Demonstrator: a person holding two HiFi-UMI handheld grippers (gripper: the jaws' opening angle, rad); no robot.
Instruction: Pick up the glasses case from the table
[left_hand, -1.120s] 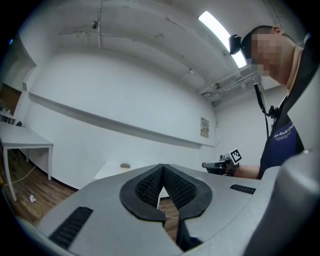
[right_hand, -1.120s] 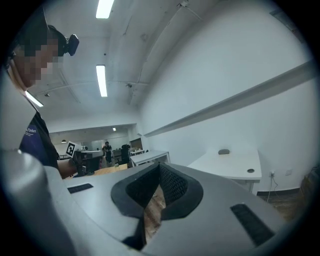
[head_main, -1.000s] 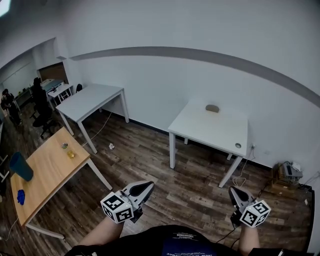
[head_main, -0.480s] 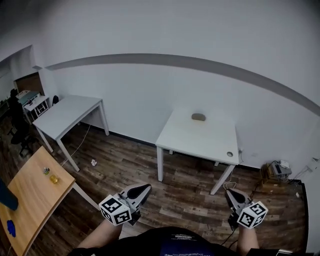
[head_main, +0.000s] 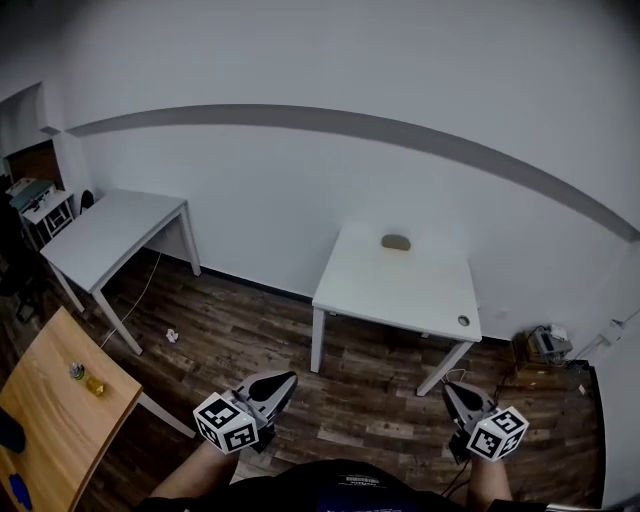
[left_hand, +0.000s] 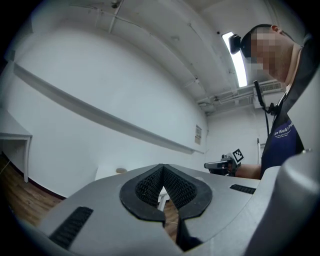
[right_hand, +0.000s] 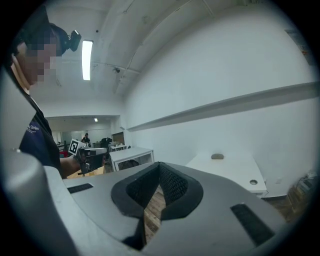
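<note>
The glasses case (head_main: 396, 242) is a small grey-green oval lying near the far edge of a white table (head_main: 400, 292) against the wall. It also shows far off in the left gripper view as the case (left_hand: 121, 170) and in the right gripper view as the case (right_hand: 217, 156). My left gripper (head_main: 287, 380) and right gripper (head_main: 447, 389) are held low over the wooden floor, well short of the table, both pointing toward it. Each is shut with nothing between its jaws: the left gripper (left_hand: 162, 168) and the right gripper (right_hand: 159, 165) look the same up close.
A second white table (head_main: 105, 232) stands to the left along the wall. A wooden table (head_main: 50, 425) with small bottles (head_main: 86, 378) is at lower left. Crumpled paper (head_main: 172, 336) lies on the floor. Boxes and cables (head_main: 545, 344) sit by the wall at right.
The whole view has shifted as the person walks: the white table with the case now sits more centred, and the wooden table has slid off to the left. Both grippers stay shut.
</note>
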